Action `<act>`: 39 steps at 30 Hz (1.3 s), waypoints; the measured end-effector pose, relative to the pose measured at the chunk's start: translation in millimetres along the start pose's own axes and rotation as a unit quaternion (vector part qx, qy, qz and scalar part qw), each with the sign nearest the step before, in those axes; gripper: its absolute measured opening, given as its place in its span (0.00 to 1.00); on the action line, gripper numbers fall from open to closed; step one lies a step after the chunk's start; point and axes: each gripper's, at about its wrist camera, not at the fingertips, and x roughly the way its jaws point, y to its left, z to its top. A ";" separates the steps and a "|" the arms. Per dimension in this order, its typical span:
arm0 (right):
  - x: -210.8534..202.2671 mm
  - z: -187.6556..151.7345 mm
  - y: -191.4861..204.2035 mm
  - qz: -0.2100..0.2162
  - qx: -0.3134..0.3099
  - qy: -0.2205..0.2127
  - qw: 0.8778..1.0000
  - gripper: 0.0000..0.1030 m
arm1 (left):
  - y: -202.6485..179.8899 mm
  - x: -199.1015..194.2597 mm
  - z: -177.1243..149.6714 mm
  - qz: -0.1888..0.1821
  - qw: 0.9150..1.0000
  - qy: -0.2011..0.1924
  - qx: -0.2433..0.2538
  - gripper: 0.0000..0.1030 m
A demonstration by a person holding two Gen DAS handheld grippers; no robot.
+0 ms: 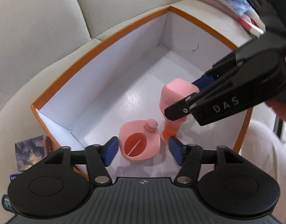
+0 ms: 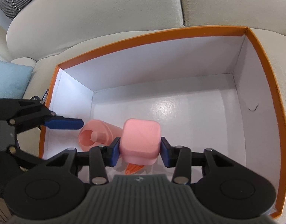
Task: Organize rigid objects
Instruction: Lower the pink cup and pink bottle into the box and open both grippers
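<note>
pink bottle [image 2: 140, 140]: held upside down, base toward right wrist camera, orange cap end [image 1: 170, 130] down near box floor; long axis near vertical, slight tilt
right gripper [image 2: 140, 150]: pinching the pink bottle across its body, blue pads on both flanks; pointing steeply down into the box
pink container [image 1: 139, 142]: sits on box floor just beside the bottle, toward the near left corner; open mouth and small spout face up at left wrist camera; contact with bottle cannot tell
left gripper [image 1: 143, 149]: jaws spread, pads clear of the container on either side, nothing held; angled steeply down, hovering over it
key relation: bottle cap sits straight below right gripper, so judged next move is lower and let go; right hand does it, left is free
box [image 2: 161, 37]: white inside, orange rim, rest of floor bare to far wall
sofa [image 2: 105, 18]: carries the box, cushions behind far edge
</note>
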 end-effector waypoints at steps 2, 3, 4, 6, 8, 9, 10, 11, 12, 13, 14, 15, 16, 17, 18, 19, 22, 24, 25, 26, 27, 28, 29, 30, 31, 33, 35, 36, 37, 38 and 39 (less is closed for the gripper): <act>2.2 -0.7 1.6 0.000 0.000 0.001 1.000 0.44 | -5.2 5.5 4.7 0.016 1.000 -0.008 0.016 0.73; 2.9 -0.8 2.1 0.000 0.001 0.001 1.000 0.44 | -5.9 6.4 7.2 0.015 1.000 -0.010 0.019 0.73; 2.5 -1.0 1.4 0.001 0.002 0.002 1.000 0.44 | -5.8 7.1 10.5 0.012 1.000 -0.010 0.020 0.72; 2.1 -0.9 0.8 -0.002 0.003 0.002 1.000 0.44 | -5.7 9.5 17.8 0.006 1.000 -0.001 0.028 0.59; -0.1 -0.9 -1.6 -0.004 0.003 0.001 1.000 0.43 | -5.1 9.9 21.9 0.002 0.999 0.009 0.036 0.53; -0.5 -0.7 -3.4 -0.005 0.004 0.001 1.000 0.43 | -6.4 16.6 25.6 0.000 0.999 0.009 0.038 0.53; -0.1 0.1 -3.8 -0.005 0.006 0.000 1.000 0.43 | -5.3 15.2 29.6 0.004 0.999 0.004 0.040 0.53; -0.7 1.0 -5.4 -0.004 0.009 -0.001 1.000 0.42 | -1.7 10.4 32.1 0.015 0.999 -0.009 0.040 0.53; -3.0 1.7 -8.1 -0.002 0.011 -0.003 1.000 0.42 | -0.5 7.7 34.1 0.029 0.998 -0.019 0.043 0.52; -3.4 3.7 -9.1 0.000 0.017 -0.009 1.000 0.42 | 1.3 3.7 34.9 0.048 0.997 -0.041 0.040 0.52; -4.9 5.6 -11.2 -0.001 0.023 -0.014 1.000 0.42 | 2.8 7.2 38.0 0.061 0.996 -0.057 0.031 0.52; -5.9 7.9 -12.2 -0.002 0.024 -0.019 1.000 0.42 | 3.5 7.3 36.7 0.069 0.995 -0.063 0.024 0.52; -6.8 9.0 -12.9 -0.001 0.023 -0.023 0.999 0.42 | 3.3 6.2 33.2 0.078 0.994 -0.073 0.020 0.52; -6.5 9.9 -12.6 0.000 0.022 -0.023 0.999 0.42 | -0.1 6.1 27.9 0.090 0.992 -0.081 0.030 0.52; -6.0 10.2 -12.1 0.000 0.021 -0.022 1.000 0.42 | -3.6 6.4 22.6 0.098 0.991 -0.081 0.039 0.52; -5.7 10.0 -11.6 0.000 0.018 -0.021 1.000 0.42 | -6.7 7.7 17.0 0.100 0.991 -0.076 0.042 0.52; -6.0 9.1 -14.5 0.004 0.013 -0.015 1.000 0.42 | -13.9 15.2 3.7 0.099 0.993 -0.055 0.042 0.54; -4.6 9.2 -16.3 0.005 0.015 -0.012 1.000 0.42 | -13.7 10.4 -0.5 0.106 0.992 -0.056 0.036 0.54; -0.4 10.8 -14.1 0.007 0.017 -0.009 1.000 0.42 | -13.8 10.3 0.3 0.109 0.992 -0.051 0.028 0.54; 1.9 11.4 -14.7 0.009 0.019 -0.006 1.000 0.42 | -14.2 10.5 1.4 0.111 0.993 -0.043 0.024 0.55; 3.9 12.3 -14.9 0.013 0.023 -0.002 1.000 0.42 | -15.2 11.7 2.6 0.114 0.993 -0.028 0.026 0.57; 7.0 13.0 -14.7 0.017 0.028 0.003 0.999 0.42 | -16.0 12.1 2.9 0.113 0.993 -0.019 0.028 0.60; 11.3 13.9 -14.8 0.022 0.034 0.009 0.999 0.42 | -16.3 11.2 2.8 0.104 0.994 -0.011 0.031 0.62; 15.3 14.6 -14.7 0.026 0.041 0.013 0.999 0.42 | -15.4 9.7 2.5 0.094 0.995 -0.006 0.029 0.63; 18.4 14.9 -13.4 0.029 0.047 0.016 0.998 0.42 | -13.4 8.8 2.6 0.081 0.996 0.000 0.021 0.63; 24.0 13.3 -13.3 0.031 0.056 0.021 0.998 0.42 | -8.9 8.0 2.3 0.062 0.998 0.009 0.006 0.66; 28.4 11.9 -12.0 0.034 0.062 0.027 0.997 0.42 | -5.3 8.0 1.1 0.040 0.999 0.020 -0.003 0.68; 30.6 11.0 -11.6 0.036 0.064 0.032 0.997 0.42 | -3.1 7.5 0.4 0.031 0.999 0.021 -0.009 0.68; 32.4 10.0 -11.3 0.038 0.067 0.035 0.996 0.42 | -0.6 6.5 -0.3 0.021 0.999 0.019 -0.015 0.68; 34.5 8.7 -11.0 0.040 0.070 0.039 0.996 0.44 | 2.0 5.2 -0.7 0.011 1.000 0.016 -0.020 0.68; 36.3 7.6 -11.0 0.038 0.073 0.043 0.996 0.44 | 4.5 4.4 -1.0 0.005 1.000 0.013 -0.024 0.67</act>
